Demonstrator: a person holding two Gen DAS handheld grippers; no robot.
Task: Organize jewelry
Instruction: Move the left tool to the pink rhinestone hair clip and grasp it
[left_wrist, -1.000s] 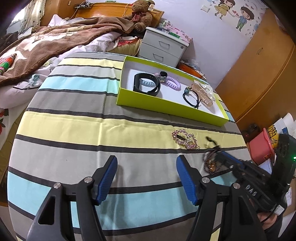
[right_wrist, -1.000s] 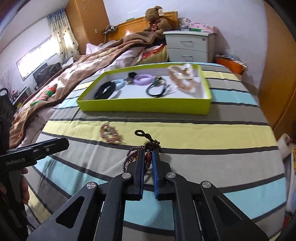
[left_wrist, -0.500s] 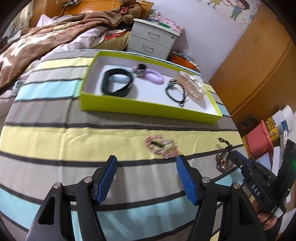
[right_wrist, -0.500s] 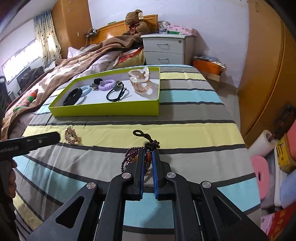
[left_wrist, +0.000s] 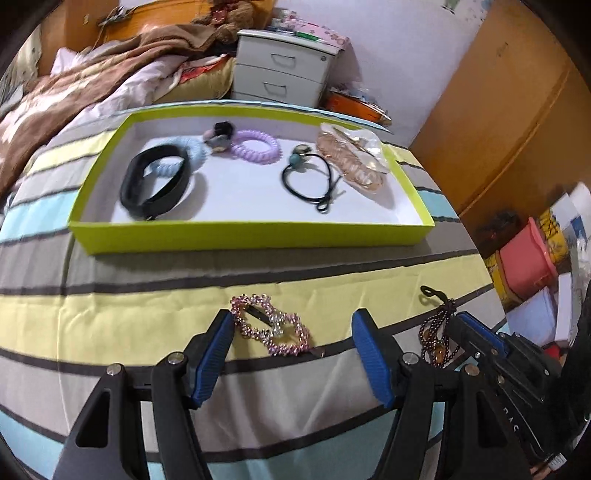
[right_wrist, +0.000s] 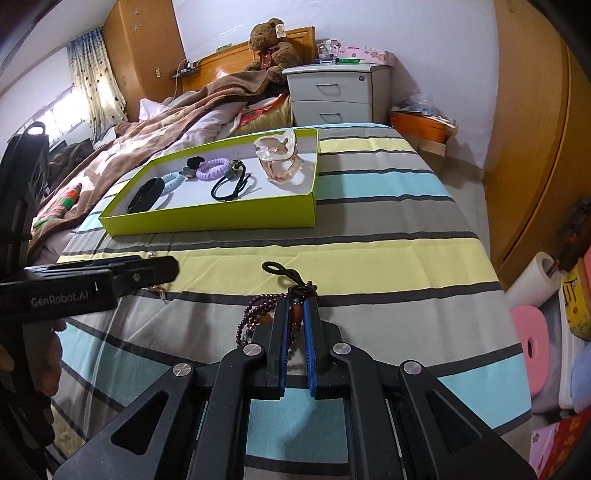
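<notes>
A pink rhinestone hair clip (left_wrist: 271, 329) lies on the striped cloth between the tips of my open left gripper (left_wrist: 291, 325). My right gripper (right_wrist: 295, 306) is shut on a dark beaded bracelet (right_wrist: 258, 314) with a black cord loop, held just above the cloth; it also shows in the left wrist view (left_wrist: 436, 336). The lime-green tray (left_wrist: 251, 236) further back holds a black band (left_wrist: 157, 182), a pale blue coil tie, a purple coil tie (left_wrist: 255, 147), a black hair tie (left_wrist: 308, 181) and a clear amber claw clip (left_wrist: 351, 155).
The striped table's right edge (right_wrist: 495, 280) drops to floor clutter: a paper roll (right_wrist: 535, 277), pink items and boxes. A bed with a brown blanket (right_wrist: 177, 122) lies left; a white nightstand (right_wrist: 336, 92) stands behind the tray.
My left gripper has moved forward and right, so the hair clip now lies between its fingertips. My right gripper, still holding the bracelet, has swung right of the tray.
</notes>
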